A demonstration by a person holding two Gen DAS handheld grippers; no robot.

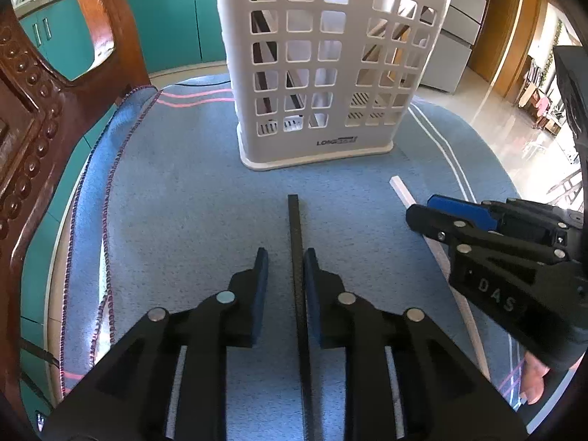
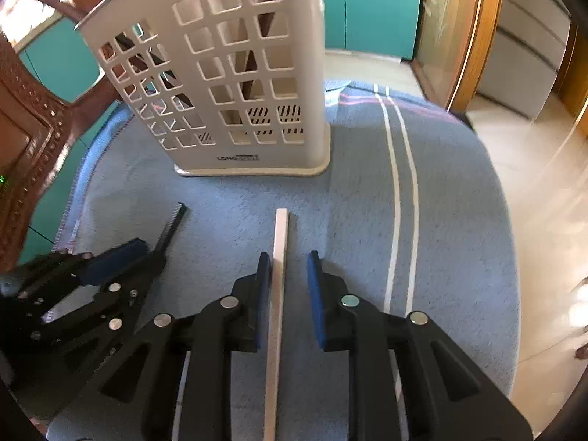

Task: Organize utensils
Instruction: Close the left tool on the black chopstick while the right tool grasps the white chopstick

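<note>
far left there's a carved wooden chair at the edge of the blue towel covering the counter. next over, the left tongs are spread, w/ the black chopstick lying flat on the towel btwn the pads, hard against the right pad & a clear gap to the left one. i'd centre it a bit before closing so it doesn't roll or skew.

middle-back stands the white slotted utensil holder, upright, already w/ dark & pale sticks inside, well apart from both tongs.

further right, the right tongs are also spread around the white chopstick, which sits against the left pad. same advice: even it up, pinch firmly, lift level, then tip it upright over the holder's open top. looks like both grabs are about to happen, not made yet. the thin sticks could pivot if pinched off-centre.
</note>
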